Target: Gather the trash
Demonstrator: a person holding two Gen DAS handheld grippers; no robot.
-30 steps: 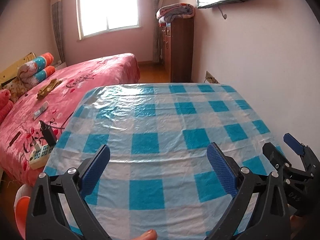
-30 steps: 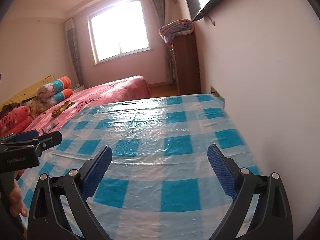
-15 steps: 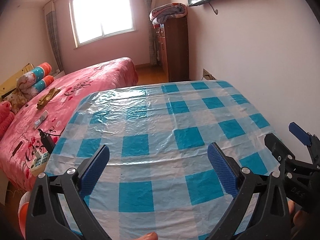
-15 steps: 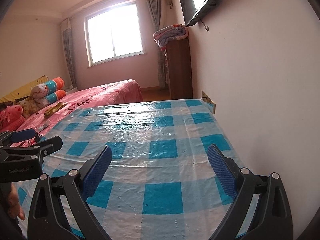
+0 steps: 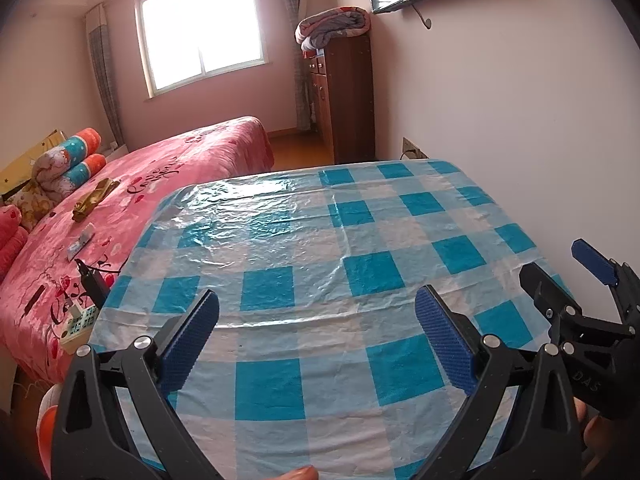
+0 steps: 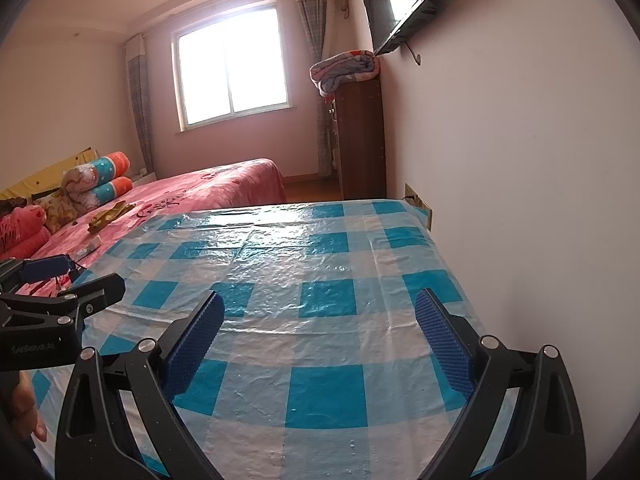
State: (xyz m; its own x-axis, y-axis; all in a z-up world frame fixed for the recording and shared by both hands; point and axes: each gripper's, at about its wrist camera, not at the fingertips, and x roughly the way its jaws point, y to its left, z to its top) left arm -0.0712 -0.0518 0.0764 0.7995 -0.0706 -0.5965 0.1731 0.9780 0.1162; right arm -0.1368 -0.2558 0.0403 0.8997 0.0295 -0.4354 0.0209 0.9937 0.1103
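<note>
A table under a blue-and-white checked plastic cloth [image 5: 320, 264] fills both views; it also shows in the right wrist view [image 6: 320, 280]. No trash shows on it. My left gripper [image 5: 316, 332] is open and empty above the near part of the cloth. My right gripper [image 6: 320, 328] is open and empty above the cloth near the wall. The right gripper also shows at the right edge of the left wrist view [image 5: 560, 272], and the left gripper at the left edge of the right wrist view [image 6: 76, 276].
A bed with a pink cover [image 5: 132, 196] stands left of the table, with rolled quilts [image 5: 68, 160], a power strip [image 5: 78, 326] and small items on it. A white wall [image 6: 520, 200] runs along the table's right side. A brown cabinet [image 5: 344, 96] stands beyond, under a wall TV [image 6: 396, 0].
Both grippers have tilted upward and drawn back a little, so more of the room and wall shows. Both stay open and empty.
</note>
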